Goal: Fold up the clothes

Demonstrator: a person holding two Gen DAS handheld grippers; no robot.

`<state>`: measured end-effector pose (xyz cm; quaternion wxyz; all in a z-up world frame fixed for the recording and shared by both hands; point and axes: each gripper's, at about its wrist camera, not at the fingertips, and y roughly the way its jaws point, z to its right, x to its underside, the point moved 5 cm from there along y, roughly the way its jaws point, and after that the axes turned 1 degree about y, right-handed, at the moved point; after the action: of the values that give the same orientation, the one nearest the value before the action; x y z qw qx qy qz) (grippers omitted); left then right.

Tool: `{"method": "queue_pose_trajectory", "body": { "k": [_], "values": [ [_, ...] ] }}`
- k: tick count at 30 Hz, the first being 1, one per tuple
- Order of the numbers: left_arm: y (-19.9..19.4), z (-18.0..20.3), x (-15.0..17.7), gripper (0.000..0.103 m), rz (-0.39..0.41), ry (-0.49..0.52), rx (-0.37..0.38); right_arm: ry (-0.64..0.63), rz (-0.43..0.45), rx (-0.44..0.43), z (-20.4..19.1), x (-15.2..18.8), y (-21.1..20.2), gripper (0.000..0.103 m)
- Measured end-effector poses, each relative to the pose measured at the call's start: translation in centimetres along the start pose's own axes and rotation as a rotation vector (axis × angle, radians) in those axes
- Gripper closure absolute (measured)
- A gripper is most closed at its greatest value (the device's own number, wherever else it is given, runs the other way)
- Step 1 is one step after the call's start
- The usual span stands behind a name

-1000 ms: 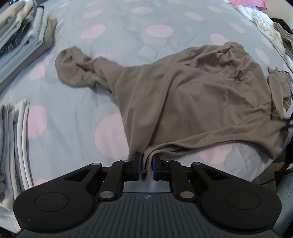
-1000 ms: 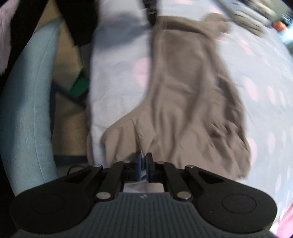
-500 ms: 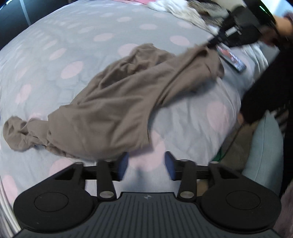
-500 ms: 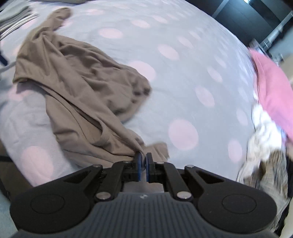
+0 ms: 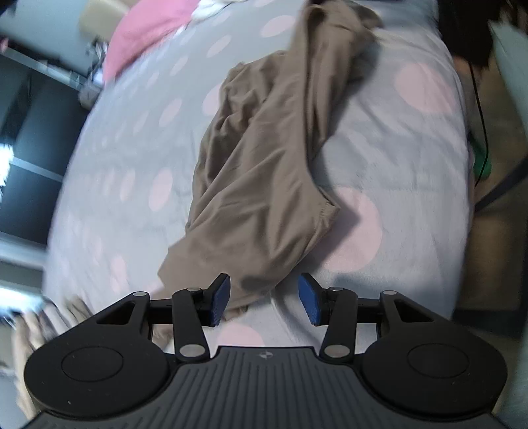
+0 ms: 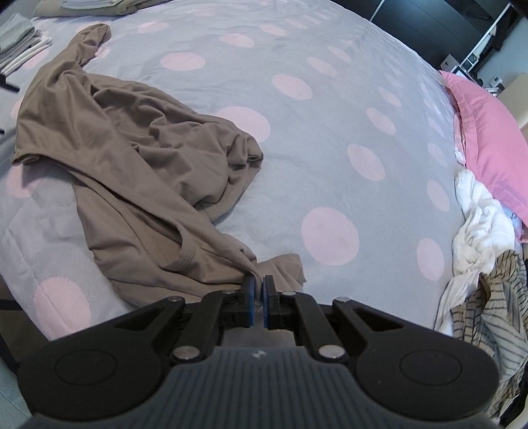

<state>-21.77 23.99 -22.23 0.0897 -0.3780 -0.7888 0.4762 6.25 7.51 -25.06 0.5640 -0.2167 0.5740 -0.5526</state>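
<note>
Taupe long-sleeved top (image 6: 138, 165) sprawls crumpled, left half of frame, on polka-dot bed (image 6: 330, 138). Right tool (image 6: 259, 298) clenched on its near edge; left tool (image 5: 264, 298) spread wide, empty. Fabric thin, limp, light; best gripped at hems, seams.

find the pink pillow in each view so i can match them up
Left wrist: pink pillow at the top left, blurred, on the bed's far edge.
Right wrist: pink pillow at the right edge, above a white garment.
Shared landmark: the brown garment.
</note>
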Motion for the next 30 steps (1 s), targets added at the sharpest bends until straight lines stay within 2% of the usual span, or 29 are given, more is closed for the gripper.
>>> {"method": "queue_pose_trajectory", "body": {
  "k": [1, 4, 9, 13, 18, 26, 27, 28, 30],
  "values": [
    [0.2, 0.4, 0.1, 0.059, -0.002, 0.023, -0.011, 0.003, -0.003, -0.003, 0.0, 0.1, 0.1, 0.097],
    [0.8, 1.5, 0.3, 0.077, -0.009, 0.093, -0.044, 0.006, -0.018, -0.007, 0.1, 0.3, 0.6, 0.097],
    [1.9, 3.4, 0.6, 0.078, -0.02, 0.207, -0.1, 0.015, -0.021, -0.017, 0.2, 0.4, 0.9, 0.097],
    [3.5, 2.8, -0.3, 0.078, 0.006, 0.218, -0.17, 0.013, -0.026, -0.02, 0.2, 0.4, 1.1, 0.097],
    [4.4, 2.2, -1.4, 0.078, 0.033, 0.232, -0.208, 0.018, -0.024, -0.023, 0.4, 0.5, 1.1, 0.097],
    [3.4, 0.8, -2.4, 0.078, 0.055, 0.147, -0.19, 0.008, -0.027, -0.019, 0.2, 0.6, 1.2, 0.097],
    [3.3, 0.6, -2.5, 0.08, 0.056, 0.135, -0.184, 0.007, -0.027, -0.018, 0.2, 0.6, 1.2, 0.097],
    [3.1, 0.5, -2.6, 0.087, 0.057, 0.123, -0.178, 0.007, -0.028, -0.018, 0.2, 0.6, 1.2, 0.097],
    [2.4, 0.1, -2.6, 0.09, 0.069, 0.087, -0.165, 0.008, -0.029, -0.016, 0.3, 0.6, 1.2, 0.097]
  ]
}}
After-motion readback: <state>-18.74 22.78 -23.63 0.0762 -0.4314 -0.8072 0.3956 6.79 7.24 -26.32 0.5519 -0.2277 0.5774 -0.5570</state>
